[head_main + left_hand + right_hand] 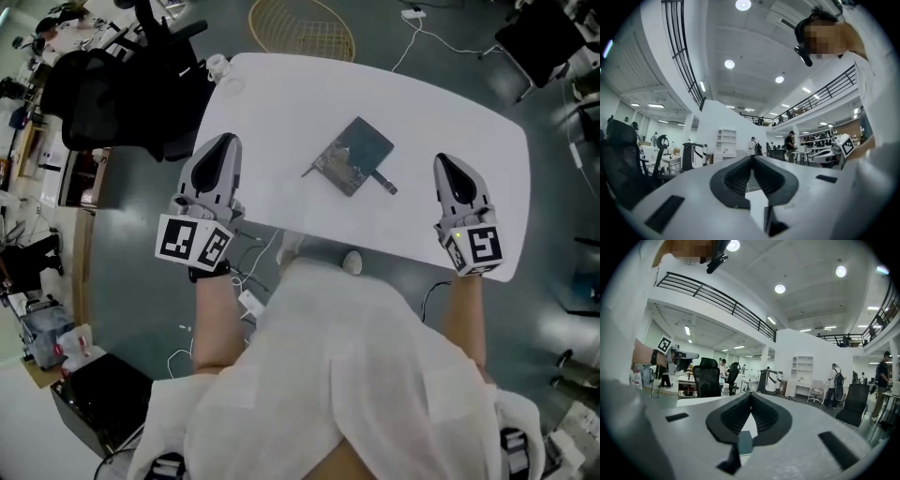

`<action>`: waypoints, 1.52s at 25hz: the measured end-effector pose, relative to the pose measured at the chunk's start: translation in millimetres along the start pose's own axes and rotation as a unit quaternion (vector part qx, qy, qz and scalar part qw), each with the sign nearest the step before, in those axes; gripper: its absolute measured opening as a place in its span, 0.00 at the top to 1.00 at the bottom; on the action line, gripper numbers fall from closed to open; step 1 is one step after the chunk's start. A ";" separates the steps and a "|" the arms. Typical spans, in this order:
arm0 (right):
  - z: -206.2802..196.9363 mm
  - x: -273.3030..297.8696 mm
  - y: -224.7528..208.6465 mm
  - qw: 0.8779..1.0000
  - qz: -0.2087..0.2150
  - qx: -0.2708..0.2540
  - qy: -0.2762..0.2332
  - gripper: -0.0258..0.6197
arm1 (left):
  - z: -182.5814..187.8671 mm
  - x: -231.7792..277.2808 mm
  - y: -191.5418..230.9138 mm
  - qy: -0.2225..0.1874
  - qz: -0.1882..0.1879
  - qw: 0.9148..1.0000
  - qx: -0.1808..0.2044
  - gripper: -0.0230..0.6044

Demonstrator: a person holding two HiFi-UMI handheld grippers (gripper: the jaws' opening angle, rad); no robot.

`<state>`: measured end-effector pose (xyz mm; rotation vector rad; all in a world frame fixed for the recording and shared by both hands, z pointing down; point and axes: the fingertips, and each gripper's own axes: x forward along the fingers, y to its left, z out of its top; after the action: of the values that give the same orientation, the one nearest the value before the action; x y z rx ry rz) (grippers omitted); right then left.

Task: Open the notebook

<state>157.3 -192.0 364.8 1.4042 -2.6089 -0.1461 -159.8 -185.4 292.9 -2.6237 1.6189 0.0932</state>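
Observation:
The notebook (354, 155) lies shut on the white table (281, 103), a dark cover turned at an angle, near the table's middle. A dark pen (384, 182) rests against its near right corner. My left gripper (226, 138) hovers over the table's near left edge, well to the left of the notebook, jaws together and empty. My right gripper (442, 159) is near the front edge, a short way right of the pen, also shut with nothing in it. In the left gripper view (751, 157) and the right gripper view (750, 393) the fingertips meet, and both look level across the hall.
A black office chair (112, 94) stands against the table's left side. A round wire basket (302, 28) sits on the floor beyond the far edge. A small white object (217, 66) lies at the far left corner. Cables (246, 272) trail on the floor under the near edge.

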 end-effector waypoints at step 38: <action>-180.7 87.4 57.4 0.905 -0.302 0.227 0.195 0.82 | -172.6 185.6 19.7 0.102 -0.335 0.935 -0.051 0.93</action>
<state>99.2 -233.9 560.9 2.0953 -1.8755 0.6399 -90.7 -373.3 449.5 -3.1882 0.6788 -0.1350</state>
